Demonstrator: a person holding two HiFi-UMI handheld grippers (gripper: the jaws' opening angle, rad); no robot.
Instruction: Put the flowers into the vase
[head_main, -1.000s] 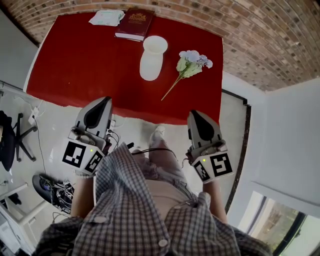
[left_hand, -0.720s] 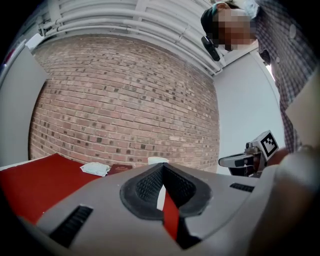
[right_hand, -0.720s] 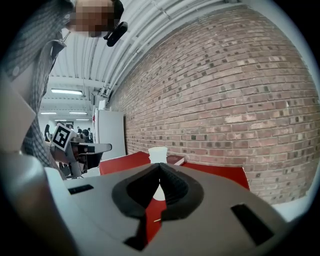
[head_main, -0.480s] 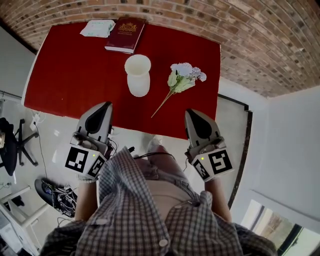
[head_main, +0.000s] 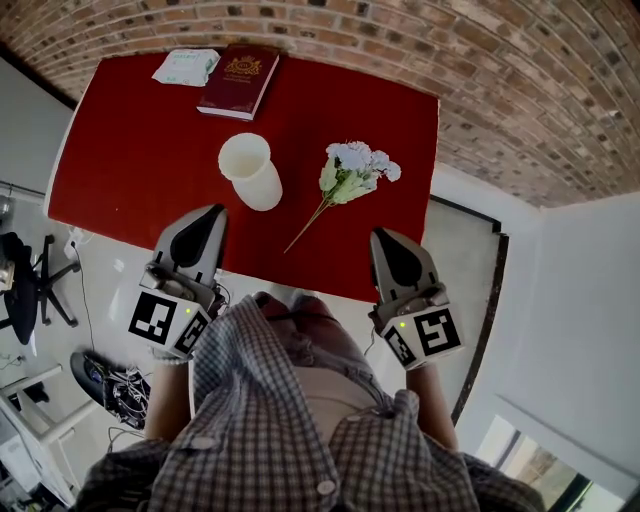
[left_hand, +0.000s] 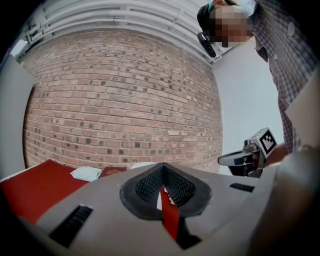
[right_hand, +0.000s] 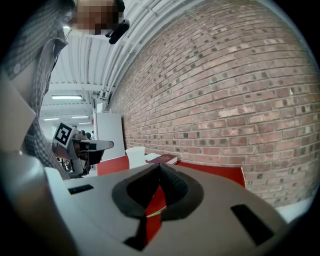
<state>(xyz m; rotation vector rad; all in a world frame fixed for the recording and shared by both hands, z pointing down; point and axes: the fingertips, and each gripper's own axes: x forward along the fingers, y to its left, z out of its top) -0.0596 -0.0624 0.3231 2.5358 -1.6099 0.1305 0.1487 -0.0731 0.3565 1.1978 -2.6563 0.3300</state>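
A white vase (head_main: 250, 170) stands upright on the red table (head_main: 130, 160). To its right lies a bunch of pale blue and white flowers (head_main: 352, 170), its thin stem pointing toward the near edge. My left gripper (head_main: 207, 213) is shut and empty, its tip at the table's near edge, in front of the vase. Level with it on the right, my right gripper (head_main: 384, 238) is shut and empty, short of the flowers. The right gripper view shows the vase (right_hand: 135, 156) beyond its closed jaws, and the left gripper (right_hand: 82, 147) beside it.
A dark red book (head_main: 238, 80) and a white tissue pack (head_main: 185, 66) lie at the table's far edge against a brick wall (head_main: 480, 80). An office chair (head_main: 25, 285) and cables (head_main: 115, 380) are on the floor to the left.
The table, vase and flowers have drawn nearer and slid left in the head view. Both grippers have advanced to the table's near edge, still shut.
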